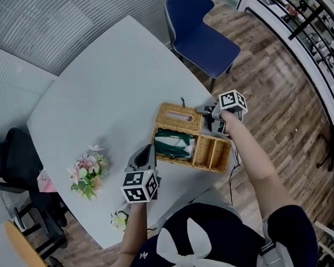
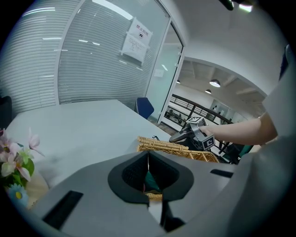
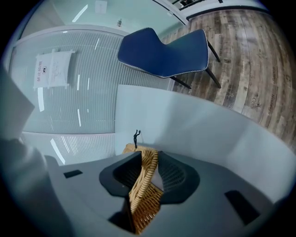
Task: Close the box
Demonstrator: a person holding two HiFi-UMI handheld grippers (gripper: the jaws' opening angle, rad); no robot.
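A wicker box point(image 1: 219, 156) stands on the white table point(image 1: 101, 91) with its lid point(image 1: 179, 118) swung open to the far side. Something green point(image 1: 172, 143) fills its left compartment; the right one looks empty. My right gripper point(image 1: 205, 111) is at the lid's right end. In the right gripper view the jaws point(image 3: 147, 162) are shut on the lid's woven edge point(image 3: 144, 185), near a small black loop point(image 3: 136, 137). My left gripper point(image 1: 147, 152) hovers at the box's near left corner, pads together with nothing held point(image 2: 148, 166), facing the box point(image 2: 171, 147).
A bunch of artificial flowers point(image 1: 87, 173) lies on the table left of my left gripper. A blue chair point(image 1: 202, 38) stands beyond the table's far edge on the wooden floor. A black office chair point(image 1: 14, 159) sits at the left.
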